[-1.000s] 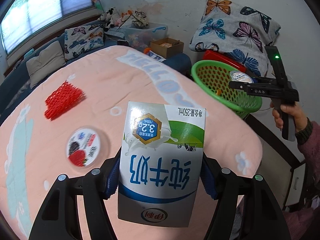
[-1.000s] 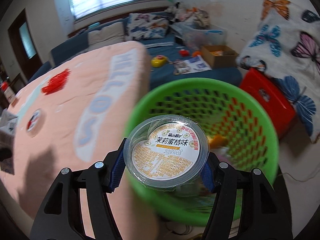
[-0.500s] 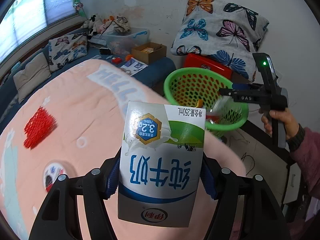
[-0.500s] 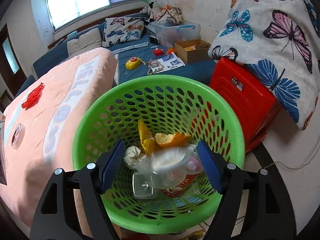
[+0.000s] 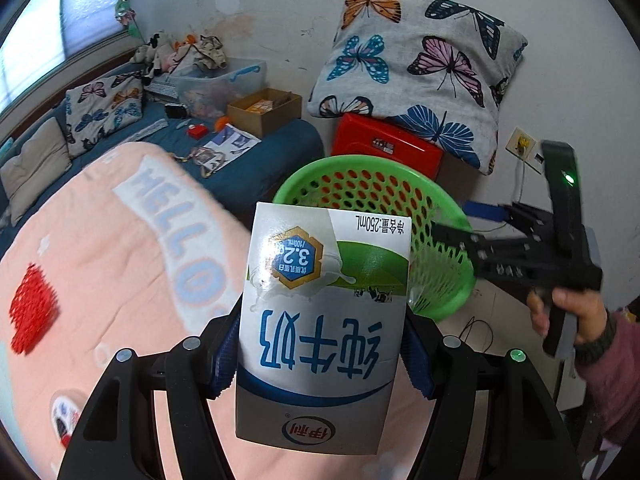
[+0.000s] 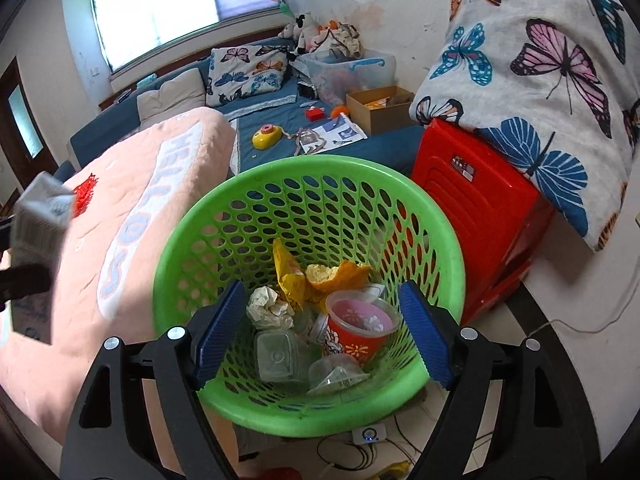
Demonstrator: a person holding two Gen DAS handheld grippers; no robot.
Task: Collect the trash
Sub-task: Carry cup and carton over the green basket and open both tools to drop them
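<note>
a milk carton [image 5: 320,332] was clamped upright between the blue pads [image 5: 224,356] of the left gripper [image 5: 320,360], its printed face turned toward the camera with the lettering upside down, and it was held above the pink blanket [image 5: 100,248] covering the bed. on that blanket, off to the left, a red foam net [image 5: 32,312] was seen lying flat, and a round printed lid [image 5: 64,420] was partly visible at the lower left edge. just beyond the carton, a green basket [image 5: 444,304] was seen beside the end of the bed.

the right gripper [image 6: 324,336] was held spread wide over the basket [image 6: 180,256], with nothing between its blue pads [image 6: 424,340]. inside the basket were seen a red paper cup [image 6: 356,332], a clear plastic tub [image 6: 276,356], a clear plastic cup [image 6: 336,376] with a printed label, a crumpled tissue [image 6: 268,308], a yellow wrapper [image 6: 288,276] and a piece of orange peel [image 6: 336,272]. at the left edge of the right wrist view the carton [image 6: 36,232] appeared blurred.

behind the basket a red plastic stool [image 6: 476,208] was seen with a butterfly pillow [image 6: 540,80] resting on it against the wall. farther back, a cardboard box [image 6: 376,108] and a clear storage bin [image 6: 352,68] were seen on a blue mattress [image 6: 280,152], with a window [image 6: 156,4] beyond.
</note>
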